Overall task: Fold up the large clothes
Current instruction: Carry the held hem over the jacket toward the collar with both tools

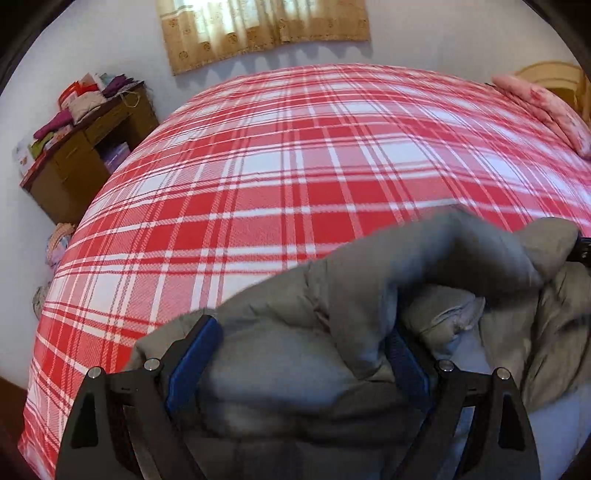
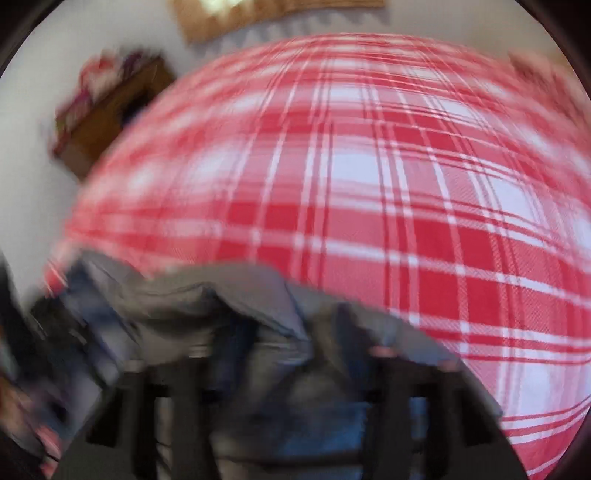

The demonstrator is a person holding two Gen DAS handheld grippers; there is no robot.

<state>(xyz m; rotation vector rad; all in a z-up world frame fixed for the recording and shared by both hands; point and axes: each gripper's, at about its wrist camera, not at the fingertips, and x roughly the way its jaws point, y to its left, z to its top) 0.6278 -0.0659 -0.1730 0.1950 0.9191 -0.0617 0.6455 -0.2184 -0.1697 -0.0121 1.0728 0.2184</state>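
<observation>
A grey padded jacket (image 1: 288, 376) lies crumpled at the near edge of the bed, on the red and white plaid sheet (image 1: 295, 155). My left gripper (image 1: 301, 354) stands over it with its blue pads (image 1: 195, 362) wide apart. The jacket's bulk fills the gap between them and a fold hangs over the right pad. In the right wrist view, which is heavily blurred, my right gripper (image 2: 291, 332) is down in the jacket (image 2: 207, 295) at its far edge. Cloth lies between its dark fingers (image 2: 236, 332), but the blur hides whether they press on it.
A brown wooden cabinet (image 1: 85, 155) with stacked clothes on top stands by the wall at the far left. Some cloth lies on the floor (image 1: 59, 240) below it. A pink pillow (image 1: 546, 107) rests at the far right, and a tan curtain (image 1: 258, 33) hangs behind the bed.
</observation>
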